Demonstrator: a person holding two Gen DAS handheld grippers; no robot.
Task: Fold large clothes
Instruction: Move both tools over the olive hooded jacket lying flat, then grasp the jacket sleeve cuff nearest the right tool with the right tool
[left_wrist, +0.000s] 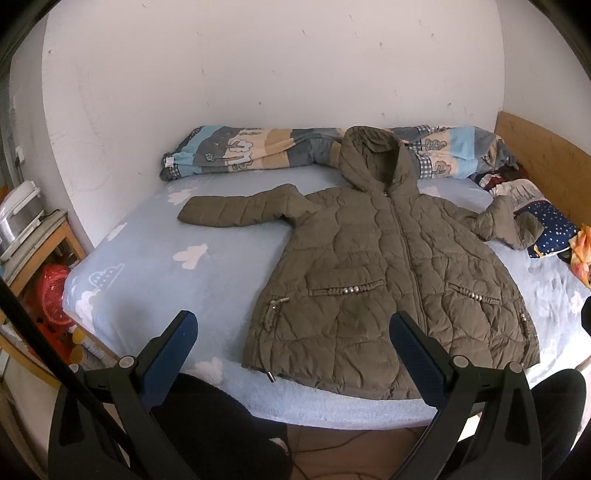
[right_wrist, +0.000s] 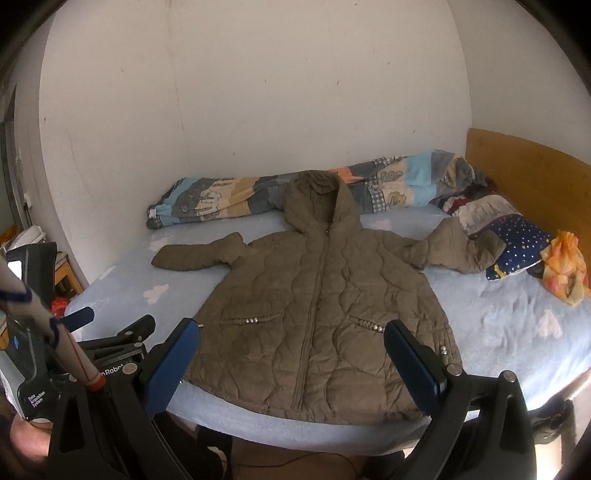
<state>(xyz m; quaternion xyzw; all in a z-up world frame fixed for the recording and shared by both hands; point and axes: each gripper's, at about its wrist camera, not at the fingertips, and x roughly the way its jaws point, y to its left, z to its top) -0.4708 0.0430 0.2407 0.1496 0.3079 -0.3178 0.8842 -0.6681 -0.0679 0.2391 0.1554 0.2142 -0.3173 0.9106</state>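
The left claw (left_wrist: 293, 354) and right claw (right_wrist: 291, 360) both gape wide, holding nothing, low in frame; the olive quilted jacket (left_wrist: 388, 280) lies flat mid-frame on the blue bed (left_wrist: 155, 266).

surface: bed with pale blue cloud-print sheet (left_wrist: 155, 258) and wooden headboard (right_wrist: 528, 177) | centre: olive-green quilted hooded jacket (left_wrist: 388, 280) flat, front up, zipped; both sleeves spread | far edge: rolled patchwork cartoon-print quilt (left_wrist: 258, 151) along wall | headboard end: navy star-dotted cushion (right_wrist: 517, 247); orange crumpled bag (right_wrist: 565, 266)
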